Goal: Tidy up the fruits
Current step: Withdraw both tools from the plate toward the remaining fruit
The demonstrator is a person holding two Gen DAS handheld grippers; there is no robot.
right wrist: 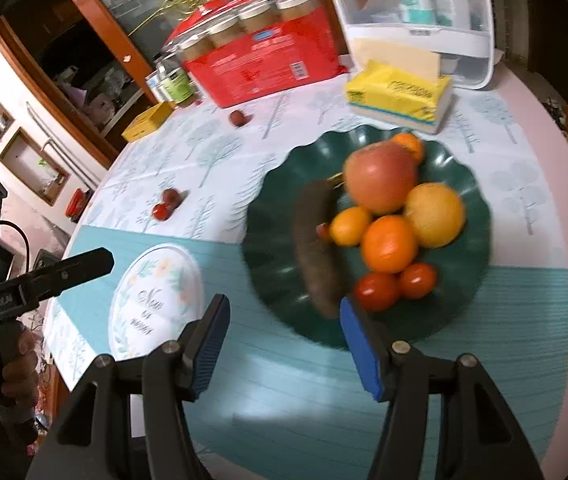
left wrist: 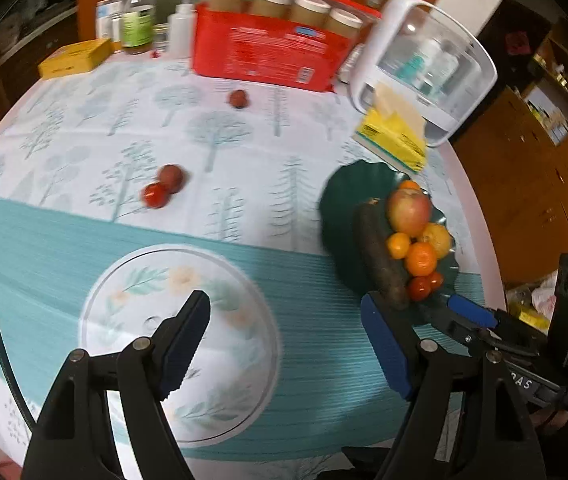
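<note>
I see that most of the work is already done. The green plate (right wrist: 463,184) carries an apple (right wrist: 379,180), a yellow fruit (right wrist: 435,216), a few oranges (right wrist: 389,244), two small tomatoes (right wrist: 377,290) and one long dark fruit (right wrist: 317,248) which I cannot identify. This plate lies just ahead of my right gripper (right wrist: 284,344) and a little to its right. The jaws of this gripper stand partly apart and nothing is between them; the pads touch nothing.

My left gripper (left wrist: 284,344) is wide and also empty. It hangs above the table (left wrist: 303,232), over the teal mat, with a round floral print under its left finger. The same plate (left wrist: 339,196) is beside its right finger, further forward.

What is left, in my judgement: two small red fruits (left wrist: 164,186) that lie touching each other on the cloth, ahead of the left gripper and to its left, and one more small red fruit (left wrist: 238,99) further away, near the red box (left wrist: 264,56). These three are well apart from the plate. I think the left gripper is the better placed one for the pair.
</note>
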